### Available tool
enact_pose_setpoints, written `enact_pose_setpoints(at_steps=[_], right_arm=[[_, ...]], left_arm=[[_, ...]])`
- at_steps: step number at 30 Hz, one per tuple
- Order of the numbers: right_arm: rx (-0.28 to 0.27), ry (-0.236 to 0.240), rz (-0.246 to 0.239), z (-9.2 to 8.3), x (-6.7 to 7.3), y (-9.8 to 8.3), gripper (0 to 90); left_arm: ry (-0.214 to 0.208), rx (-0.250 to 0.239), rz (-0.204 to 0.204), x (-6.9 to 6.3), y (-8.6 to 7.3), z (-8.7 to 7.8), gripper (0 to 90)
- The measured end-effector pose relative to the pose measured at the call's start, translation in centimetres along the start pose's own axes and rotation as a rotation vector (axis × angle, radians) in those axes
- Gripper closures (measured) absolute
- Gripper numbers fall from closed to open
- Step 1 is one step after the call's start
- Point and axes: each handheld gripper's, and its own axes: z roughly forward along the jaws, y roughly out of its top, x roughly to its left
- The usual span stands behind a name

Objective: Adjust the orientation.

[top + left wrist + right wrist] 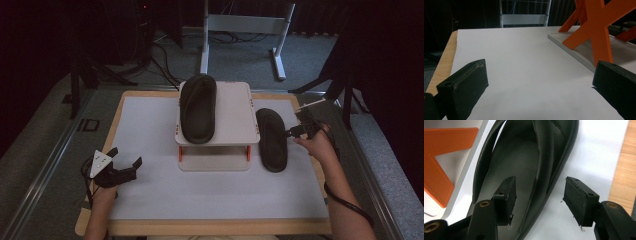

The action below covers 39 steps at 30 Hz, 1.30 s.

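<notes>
Left claw (123, 161): spread wide, nothing between the jaws, held low over the near left part of the white sheet, in the person's left hand (102, 197).
Left claw, own view (536, 85): two black pads far apart, bare white sheet (519, 65) between and ahead of them; wooden worktop (445, 60) edge off to the left; grey base plate and orange legs (599, 32) of the stand ahead and to the right.
Stand (235, 112): small white platform on orange legs, well right of the left claw and just left of the right claw, in the middle of the sheet.
Slipper on stand (198, 107): black, lying flat on top of the platform, toward its left side, apart from both claws.
Slipper on worktop (272, 139): black, lying flat on the white sheet just right of the stand, directly at the right claw's tips.
Right claw (291, 133): half spread, reaching in from the right at the slipper's outer edge, in the person's right hand (317, 145).
Right claw, own view (539, 200): one pad over the slipper's footbed, the other outside the rim over the sheet, the rim between them; pads not seen pressing on it.
</notes>
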Motion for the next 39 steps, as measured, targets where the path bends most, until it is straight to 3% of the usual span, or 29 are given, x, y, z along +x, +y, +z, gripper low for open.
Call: enact_pose_setpoints(at_steps=[4, 13, 19, 23, 27, 37, 39], right_arm=[[0.047, -0.012, -0.011, 0.7, 0.1, 1.3, 43.7], [0.139, -0.027, 0.01, 2.0, -0.1, 3.7, 53.5], [0.175, -0.017, 0.006, 2.8, 0.1, 4.4, 58.8], [0.206, -0.044, 0.008, 3.4, 0.2, 4.6, 63.6], [0.219, -0.061, 0.012, 3.4, 0.2, 4.8, 67.9], [0.241, -0.078, 0.003, 4.0, 0.6, 4.9, 64.7], [0.24, -0.095, 0.007, 4.2, 0.7, 5.0, 70.4]], left_arm=[[0.0, 0.0, 0.001, 0.0, 0.0, 0.0, 0.0], [-0.006, 0.0, 0.002, 0.0, 0.0, 0.0, 0.0], [-0.005, 0.001, 0.002, 0.0, 0.0, 0.0, 0.0], [-0.001, 0.005, 0.005, 0.0, 0.0, 0.0, 0.0], [0.001, 0.005, 0.009, -0.1, 0.0, 0.0, 0.0], [0.003, 0.004, 0.008, -0.1, 0.0, 0.0, 0.0], [0.003, 0.004, 0.006, -0.1, 0.0, 0.0, 0.0]])
